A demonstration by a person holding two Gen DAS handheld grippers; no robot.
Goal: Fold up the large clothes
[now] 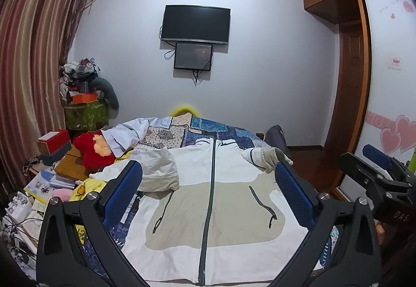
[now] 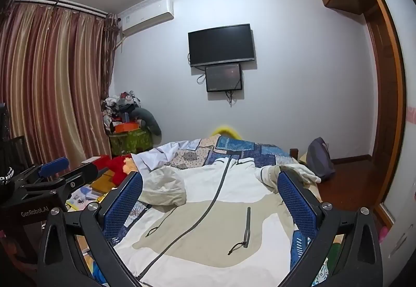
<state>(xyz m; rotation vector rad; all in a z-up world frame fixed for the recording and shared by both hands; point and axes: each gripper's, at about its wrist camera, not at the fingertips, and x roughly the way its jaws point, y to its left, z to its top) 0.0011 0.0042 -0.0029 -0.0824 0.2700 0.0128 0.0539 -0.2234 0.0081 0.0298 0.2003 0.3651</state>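
Note:
A white and beige zip-up jacket (image 1: 215,198) lies front-up on the bed, its grey zipper (image 1: 210,183) running down the middle. Both sleeves are folded in near the shoulders: one at the left (image 1: 158,170), one at the right (image 1: 267,157). My left gripper (image 1: 208,170) is open and empty, held above the jacket's lower half. My right gripper (image 2: 210,183) is open and empty too, above the same jacket (image 2: 208,222). The right gripper also shows at the right edge of the left wrist view (image 1: 377,175); the left gripper shows at the left edge of the right wrist view (image 2: 52,178).
A blue patchwork quilt (image 1: 215,131) covers the bed. Left of the bed are a red plush toy (image 1: 93,152), books and boxes (image 1: 54,144) and clutter. Curtains (image 1: 31,66) hang at the left, a wardrobe (image 1: 384,79) stands at the right, a TV (image 1: 195,24) hangs ahead.

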